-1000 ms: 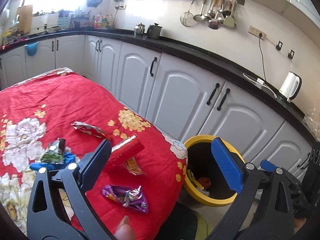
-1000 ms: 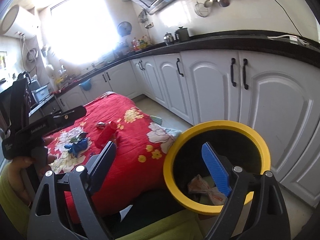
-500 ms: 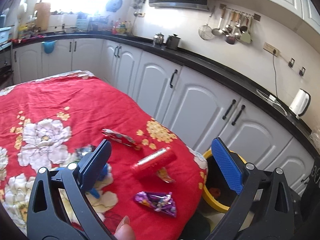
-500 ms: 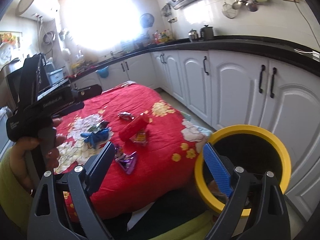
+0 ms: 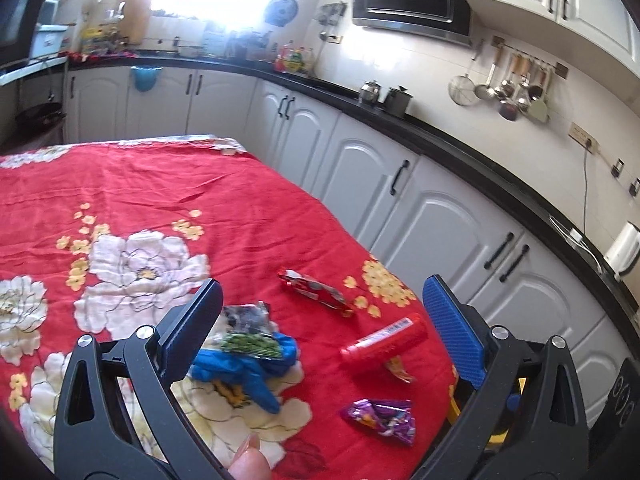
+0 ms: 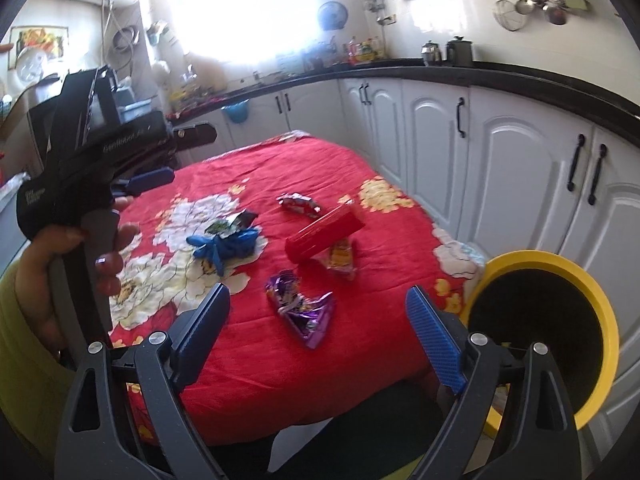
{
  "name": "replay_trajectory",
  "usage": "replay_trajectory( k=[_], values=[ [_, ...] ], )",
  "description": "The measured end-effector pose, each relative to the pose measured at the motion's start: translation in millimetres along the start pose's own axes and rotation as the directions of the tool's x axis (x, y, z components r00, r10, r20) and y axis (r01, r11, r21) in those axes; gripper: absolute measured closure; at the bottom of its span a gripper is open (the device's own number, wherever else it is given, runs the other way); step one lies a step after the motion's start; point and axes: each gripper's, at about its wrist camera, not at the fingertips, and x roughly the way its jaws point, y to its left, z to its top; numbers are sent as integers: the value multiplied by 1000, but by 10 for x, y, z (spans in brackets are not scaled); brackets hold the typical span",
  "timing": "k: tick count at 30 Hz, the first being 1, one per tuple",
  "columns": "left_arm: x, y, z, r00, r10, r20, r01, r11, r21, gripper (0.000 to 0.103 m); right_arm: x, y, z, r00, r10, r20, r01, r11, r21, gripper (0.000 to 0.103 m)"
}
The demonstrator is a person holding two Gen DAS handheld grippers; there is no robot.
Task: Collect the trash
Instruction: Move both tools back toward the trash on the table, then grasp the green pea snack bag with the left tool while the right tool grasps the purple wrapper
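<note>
Several pieces of trash lie on the red flowered tablecloth [image 5: 120, 184]: a purple wrapper [image 5: 380, 416] [image 6: 306, 312], a red tube [image 5: 384, 342] [image 6: 324, 232], a red-silver wrapper [image 5: 314, 292] [image 6: 298, 202], a blue glove [image 5: 250, 364] [image 6: 226, 242] with a green-black packet [image 5: 248, 332] on it, and an orange wrapper [image 6: 342, 256]. The yellow-rimmed bin [image 6: 540, 328] stands right of the table. My left gripper [image 5: 324, 324] is open and empty above the trash; it also shows in the right wrist view [image 6: 152, 176]. My right gripper [image 6: 316, 332] is open and empty above the table's near edge.
White cabinets [image 5: 432, 216] under a black counter [image 5: 500, 188] run behind and right of the table. A kettle [image 5: 624, 246], pots and hanging utensils sit along the wall. The floor gap between table and cabinets holds the bin.
Both grippers have swung left, away from the bin and toward the table. The bin has slid to the right edge of both views and the trash now lies between the fingers.
</note>
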Motion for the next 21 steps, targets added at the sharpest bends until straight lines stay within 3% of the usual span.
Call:
replay_trajectory(
  k=[9, 21],
  values=[
    [131, 379, -10, 999, 24, -34, -27, 995, -95, 11, 409, 186, -35, 996, 23, -86, -30, 996, -79, 21],
    [527, 447, -188, 989, 34, -145, -47, 994, -94, 12, 877, 374, -144, 988, -28, -149, -5, 976, -217, 33]
  ],
)
